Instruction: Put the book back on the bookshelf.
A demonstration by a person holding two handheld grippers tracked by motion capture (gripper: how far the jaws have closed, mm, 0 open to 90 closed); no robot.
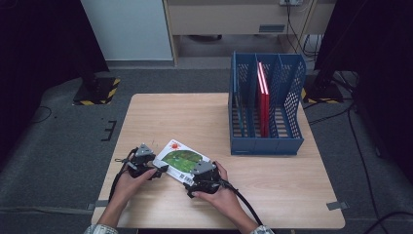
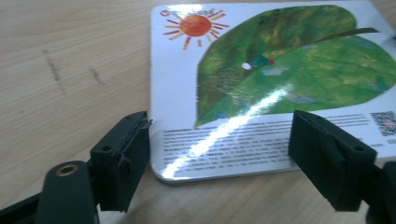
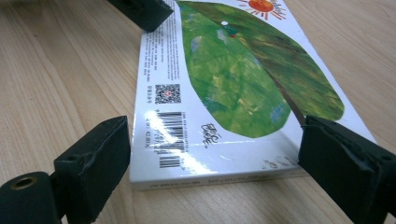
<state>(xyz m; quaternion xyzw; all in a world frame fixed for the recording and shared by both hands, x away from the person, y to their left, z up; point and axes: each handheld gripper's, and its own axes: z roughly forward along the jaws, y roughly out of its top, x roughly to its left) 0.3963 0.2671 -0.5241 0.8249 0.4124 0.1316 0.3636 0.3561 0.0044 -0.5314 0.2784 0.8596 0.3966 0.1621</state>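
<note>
**High view: two hand-held grippers flanking a picture book lying flat on the counter**

High view is showing a person's forearms coming in from the bottom edge, each hand holding a hand-held gripper at one end of a thin picture book [image 1: 179, 160]. The book is lying flat, back cover up, near the front of the wooden counter [image 1: 204, 112], with its long axis running diagonally from front right to back left.

The left hand-held gripper [image 1: 155, 170] is sitting at the book's left short end. In the left gripper view its jaws are standing wide apart, with the book's near corner and printed text [image 2: 224, 144] lying between them, gripping nothing.

The right hand-held gripper [image 1: 192, 184] is sitting at the opposite short end, by the barcode [image 3: 169, 140]. In the right gripper view its jaws are also spread, straddling the book's full width, with the book's edge lying just ahead of them.

Both hands are looking about equally close. A blue slotted file rack [image 1: 265, 105], holding a red book [image 1: 263, 95], is standing well apart at the back right, perhaps where this book belongs.
</note>
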